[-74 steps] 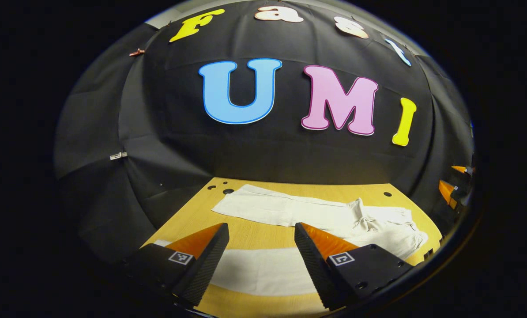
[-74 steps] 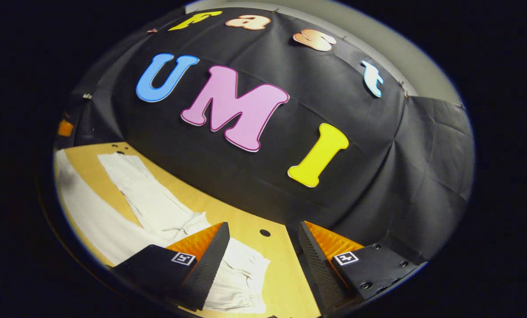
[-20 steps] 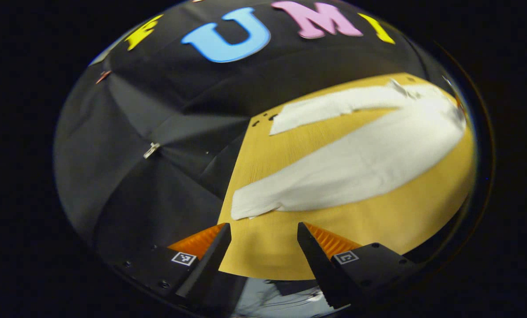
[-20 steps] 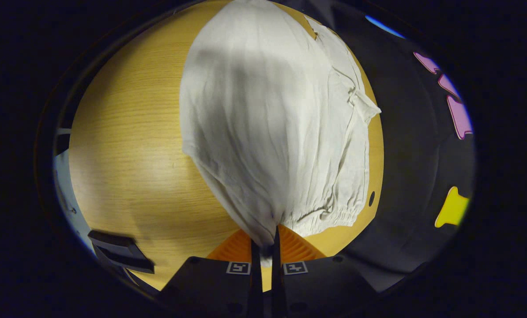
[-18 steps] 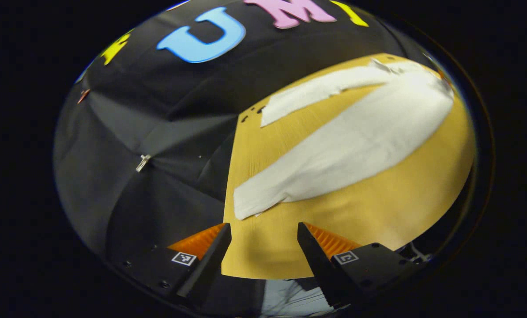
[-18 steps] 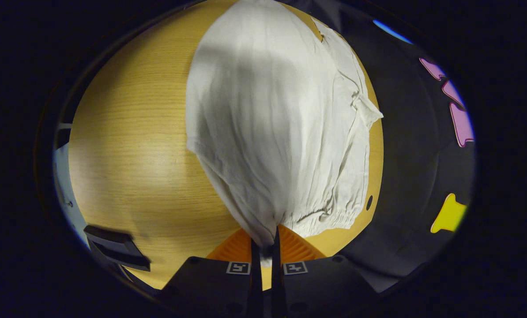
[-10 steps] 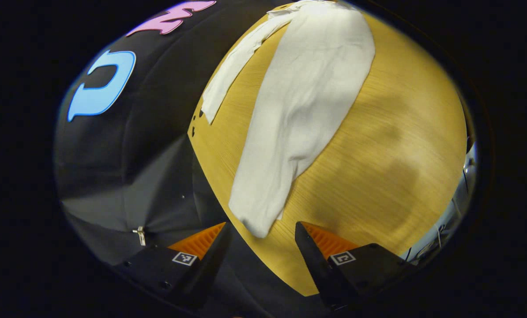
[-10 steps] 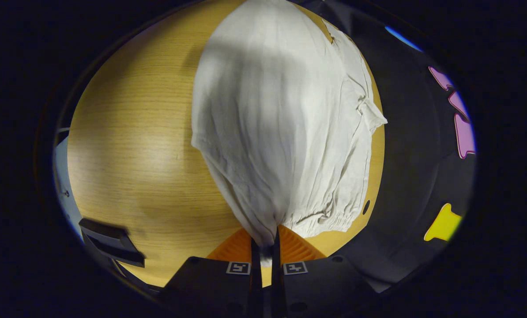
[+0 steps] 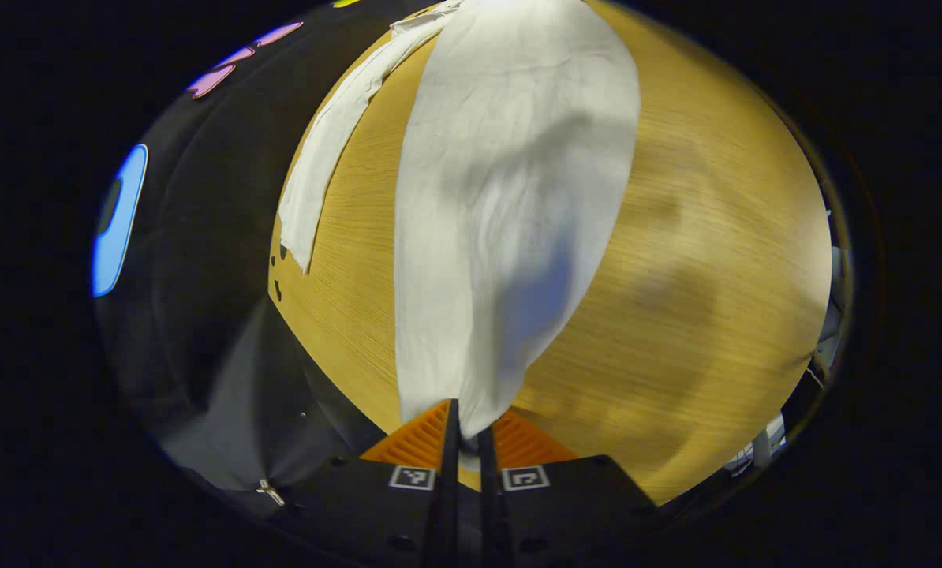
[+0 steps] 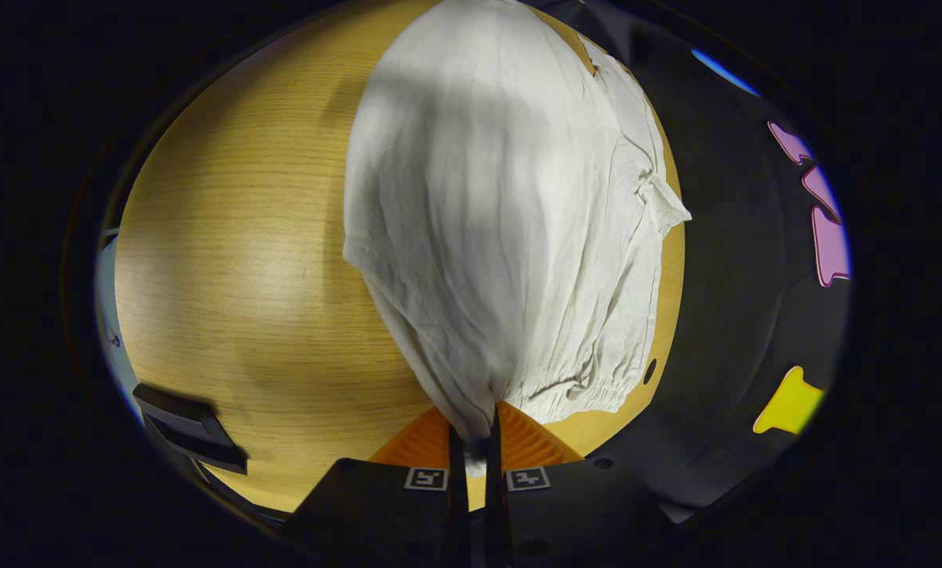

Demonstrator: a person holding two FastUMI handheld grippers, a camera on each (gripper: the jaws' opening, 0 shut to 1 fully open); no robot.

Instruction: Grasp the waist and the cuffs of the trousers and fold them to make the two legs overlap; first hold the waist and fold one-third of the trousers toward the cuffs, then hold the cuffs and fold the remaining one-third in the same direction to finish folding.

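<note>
Trousers [image 9: 510,197] of pale cloth lie on the wooden worktop [image 9: 700,260], and I have both ends pinched. In the left gripper view my left claw [image 9: 463,442] sits at the bottom centre of the frame, its two fingers pressed together on the cuff end of the near leg. From there that leg runs straight up the middle of the frame, its long axis pointing away from the claw toward the top edge, widening as it goes. The other leg [image 9: 321,166] lies flat in the upper left, a narrower strip slanting from the top centre down toward the left rim of the worktop, apart from the near leg with bare wood between them. Small dark holes in the worktop sit just below its cuff.

In the right gripper view my right claw [image 10: 475,442] is likewise closed at the bottom centre, clamped on the gathered waist. The trousers [image 10: 502,221] rise from it up the frame, broad and wrinkled, with the elastic waistband [image 10: 589,394] bunched at the lower right of the cloth and a flap of fabric sticking out at the right edge. At the lower left of this view, a dark object [image 10: 187,430] lies at the worktop's [image 10: 234,260] edge; I cannot tell what it is.
</note>
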